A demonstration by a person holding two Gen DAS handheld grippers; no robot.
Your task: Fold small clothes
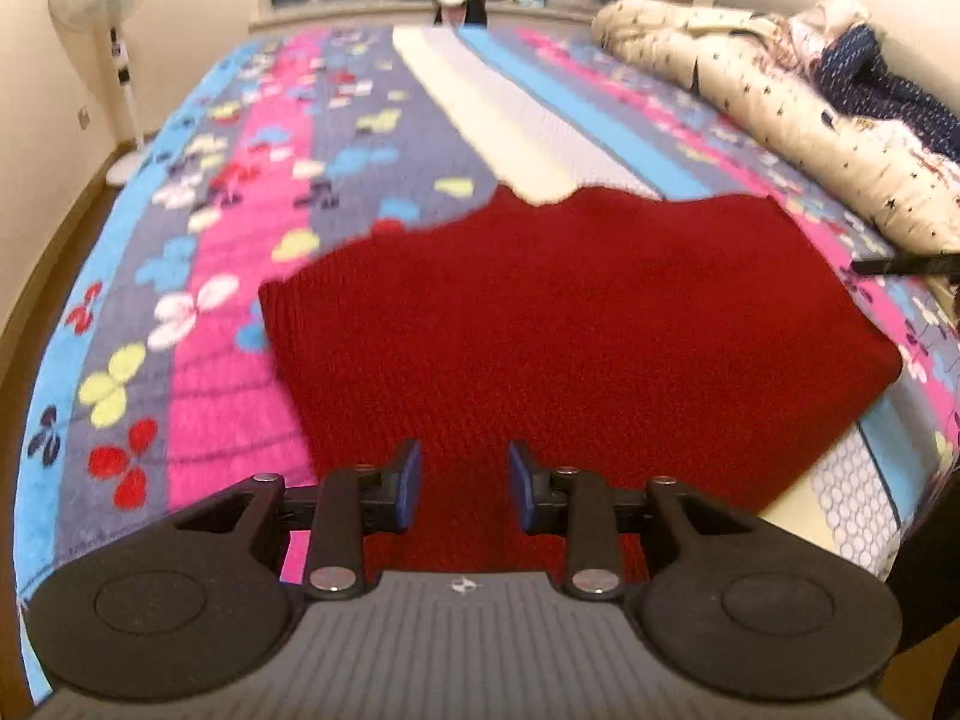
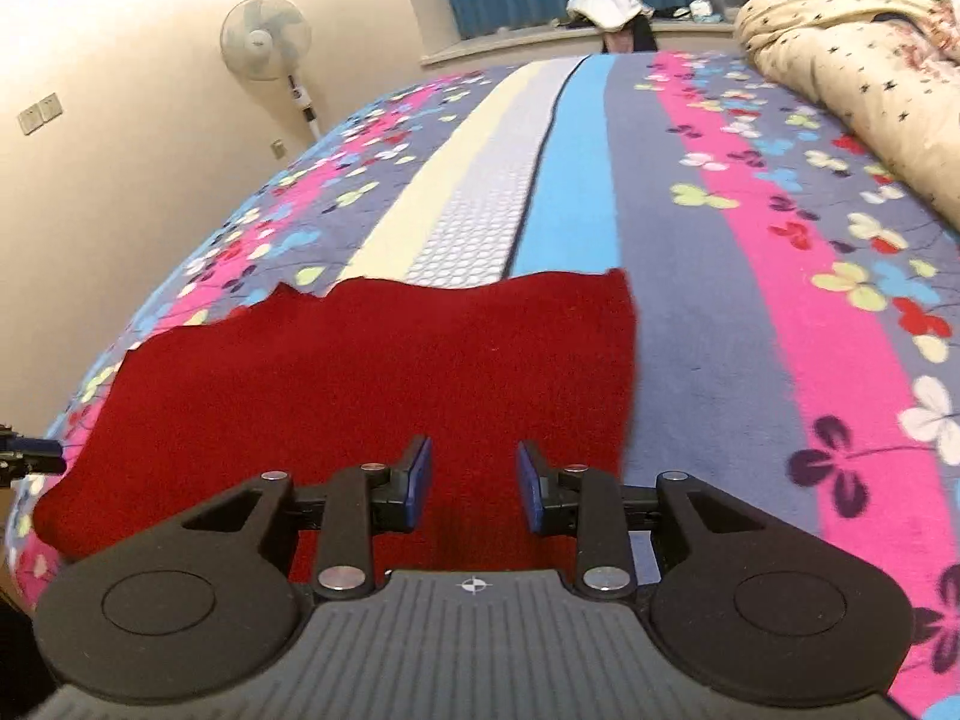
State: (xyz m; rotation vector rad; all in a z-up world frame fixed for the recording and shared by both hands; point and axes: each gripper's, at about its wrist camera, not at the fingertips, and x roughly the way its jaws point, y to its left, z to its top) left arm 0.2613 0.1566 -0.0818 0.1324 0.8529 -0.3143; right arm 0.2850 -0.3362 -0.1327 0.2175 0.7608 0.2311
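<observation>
On a bed covered by a striped, flower-printed blanket (image 1: 252, 252), the left wrist view shows a red knitted garment (image 1: 570, 324) lying flat near the bed's near edge, its far edge uneven against the pale middle stripe. The left gripper (image 1: 465, 483) hangs over the garment's near part with its blue-padded fingers (image 1: 410, 483) spread apart; only red knit shows through the gap, and the pads pinch nothing. A rolled cream quilt (image 1: 768, 114) lies along the right side of the bed, and a white standing fan (image 1: 105, 6) stands by the wall at the left. From the right wrist view, the same red knitted garment (image 2: 372, 372) spreads leftward, its right edge running beside the grey stripe of the blanket (image 2: 720, 276). The right gripper (image 2: 474, 483) sits above the garment's near right part, fingers (image 2: 420, 480) parted and pressing on nothing. The fan (image 2: 265, 39) stands by the wall, and the quilt (image 2: 864, 78) lies at the far right.
</observation>
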